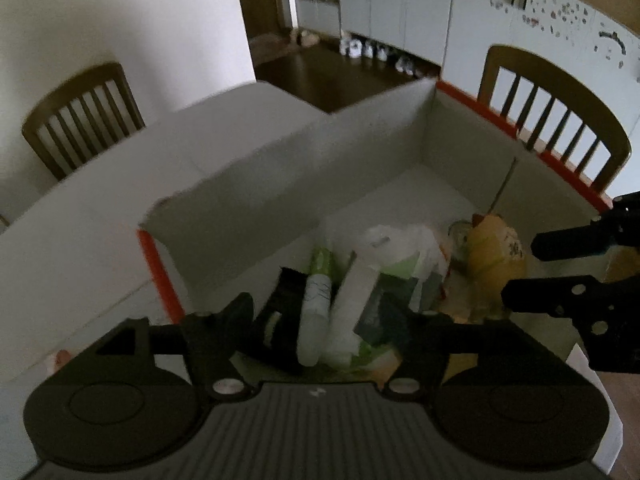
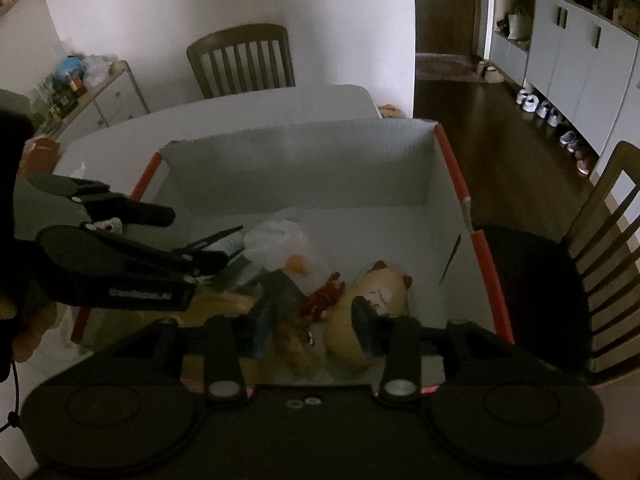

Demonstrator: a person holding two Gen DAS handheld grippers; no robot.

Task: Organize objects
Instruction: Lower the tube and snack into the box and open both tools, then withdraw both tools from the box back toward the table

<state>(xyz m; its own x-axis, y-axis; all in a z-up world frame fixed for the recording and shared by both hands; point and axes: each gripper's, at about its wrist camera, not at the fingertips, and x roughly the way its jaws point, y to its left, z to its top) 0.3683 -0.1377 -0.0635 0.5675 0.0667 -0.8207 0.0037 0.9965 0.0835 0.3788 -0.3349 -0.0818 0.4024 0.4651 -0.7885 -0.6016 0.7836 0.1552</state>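
Note:
An open cardboard box (image 1: 280, 184) with orange edges stands on the white table (image 1: 60, 260). It holds a white plastic bag (image 1: 400, 244), a green-and-white tube (image 1: 316, 300), a black item (image 1: 284, 300) and a yellow plush toy (image 1: 492, 256). My left gripper (image 1: 332, 316) hangs open over the tube and bag without pressing on them. In the right wrist view my right gripper (image 2: 314, 322) is open above the box (image 2: 300, 168), between a red toy (image 2: 324, 296) and the plush (image 2: 380, 284). The bag (image 2: 276, 244) lies behind, and the left gripper (image 2: 188, 236) reaches in from the left.
Wooden chairs stand at the table's far side (image 2: 244, 60) and right side (image 2: 608, 240). A low sideboard (image 2: 100, 96) with clutter is at the back left. Shoes line the dark floor by pale cabinets (image 2: 560, 52). The right gripper (image 1: 536, 268) enters the left wrist view at the right edge.

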